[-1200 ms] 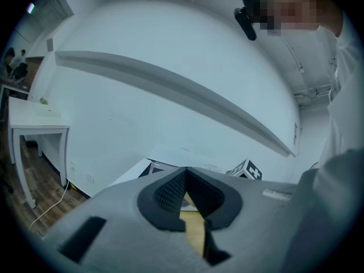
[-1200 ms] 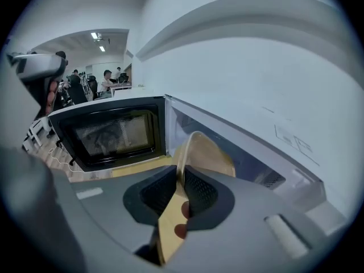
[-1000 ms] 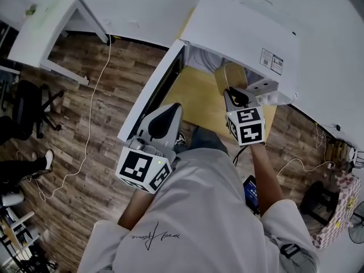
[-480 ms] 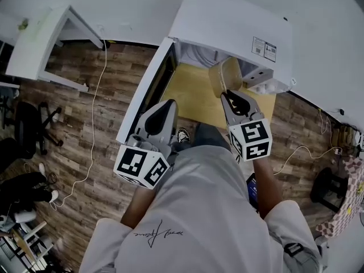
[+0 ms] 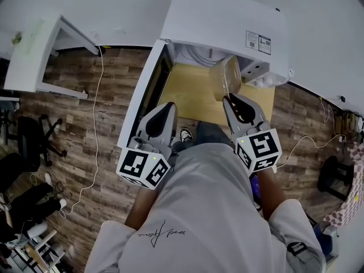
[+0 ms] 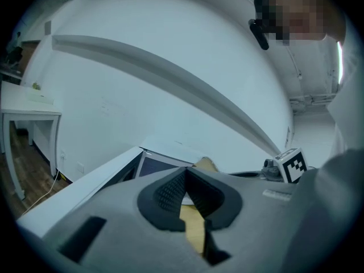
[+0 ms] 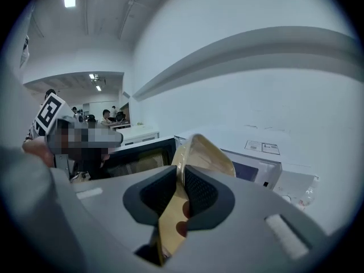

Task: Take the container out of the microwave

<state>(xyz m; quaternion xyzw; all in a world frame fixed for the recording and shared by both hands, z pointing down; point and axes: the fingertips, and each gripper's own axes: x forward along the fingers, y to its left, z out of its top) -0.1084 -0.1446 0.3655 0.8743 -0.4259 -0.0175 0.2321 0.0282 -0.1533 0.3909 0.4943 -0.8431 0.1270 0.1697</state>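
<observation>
The white microwave (image 5: 222,21) stands on a wooden table (image 5: 190,98) with its door (image 5: 143,92) swung open to the left. A tan, see-through container (image 5: 223,77) hangs tilted just in front of the microwave's opening. My right gripper (image 5: 230,100) is shut on its wall; in the right gripper view the container (image 7: 209,155) rises from between the pads of the right gripper (image 7: 181,174). My left gripper (image 5: 163,114) is level beside the open door, shut with nothing in it. In the left gripper view the left gripper (image 6: 185,178) has its tips together and the door (image 6: 111,172) lies beyond.
A white desk (image 5: 34,44) stands at the upper left on the wood floor (image 5: 85,129). A cable (image 5: 95,124) runs across the floor, and an office chair (image 5: 25,138) sits at the far left. The white wall is behind the microwave.
My right gripper has drawn the container out of the microwave's opening, lifting it and pulling it towards the person. My left gripper has stayed beside the door.
</observation>
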